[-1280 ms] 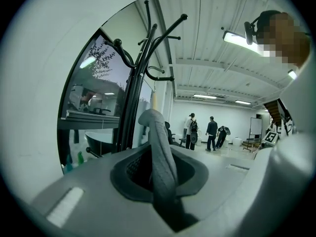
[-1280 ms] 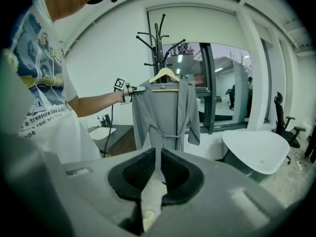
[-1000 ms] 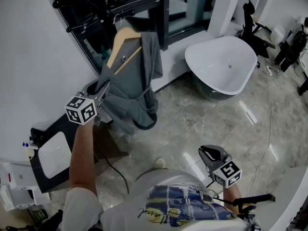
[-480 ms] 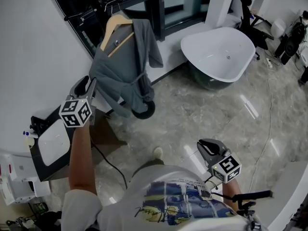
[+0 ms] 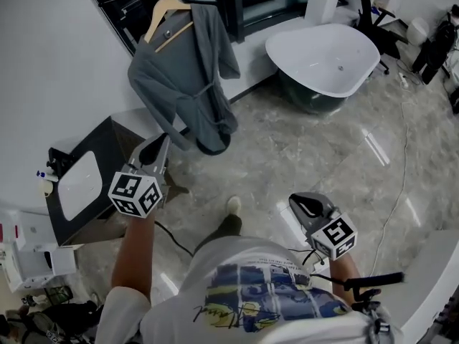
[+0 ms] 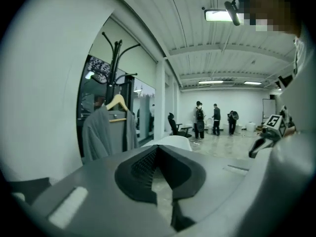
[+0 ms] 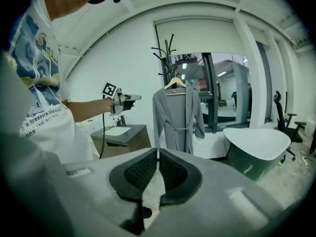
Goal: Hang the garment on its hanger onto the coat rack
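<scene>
The only writing I can find is on the person's white T-shirt (image 7: 34, 107). In the right gripper view a small line of print below the blue picture seems to read "a treasure like a", though it is too small to be sure. Each gripper carries a cube with black-and-white square markers and no words.

The left arm is stretched forward, forearm bare. It holds the left gripper (image 5: 161, 145) above the dark cabinet (image 5: 107, 149) with the white basin, nose towards the wall. Its jaws are pressed together with nothing between them. The right gripper (image 5: 300, 202) is held low and close to the body, elbow bent, pointing out across the marble floor. Its jaws are pressed together too, and empty.

The grey robe (image 5: 183, 77) hangs on its wooden hanger (image 5: 165, 13), hooked on the black coat rack (image 7: 169, 46) beside the dark window frame. It is well apart from both grippers. A white bathtub (image 5: 323, 52) stands to the right of it.
</scene>
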